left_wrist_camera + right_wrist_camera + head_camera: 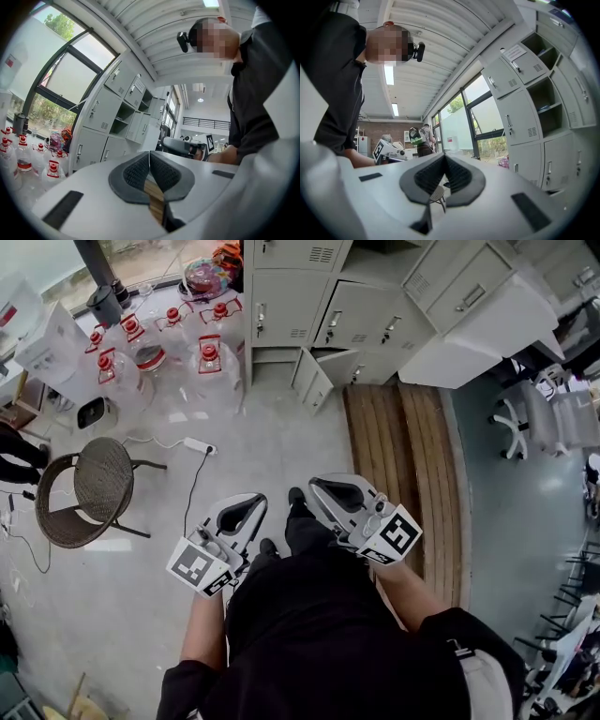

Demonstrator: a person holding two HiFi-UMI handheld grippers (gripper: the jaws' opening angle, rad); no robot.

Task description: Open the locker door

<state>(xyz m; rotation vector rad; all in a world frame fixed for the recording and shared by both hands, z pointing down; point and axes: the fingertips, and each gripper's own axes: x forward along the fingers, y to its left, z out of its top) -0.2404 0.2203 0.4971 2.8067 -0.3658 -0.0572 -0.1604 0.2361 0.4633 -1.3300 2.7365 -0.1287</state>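
Locker door (pixel 281 306) is out of reach for now. Close to the body, the left gripper (pixel 240 514) and right gripper (pixel 343 493) point level toward it, jaws pressed together on nothing, the right marginally nearer. Across the floor (pixel 272 442), straight ahead, the door stands closed, its handle (pixel 262 320) upright.

Daylight from the tall dark-framed window (pixel 70 77) and white ceiling light strips (pixel 388 75) make the room bright and even. Shadows on the pale grey floor (pixel 272 446) are soft. Both gripper views bend strongly, with black vignetted corners.
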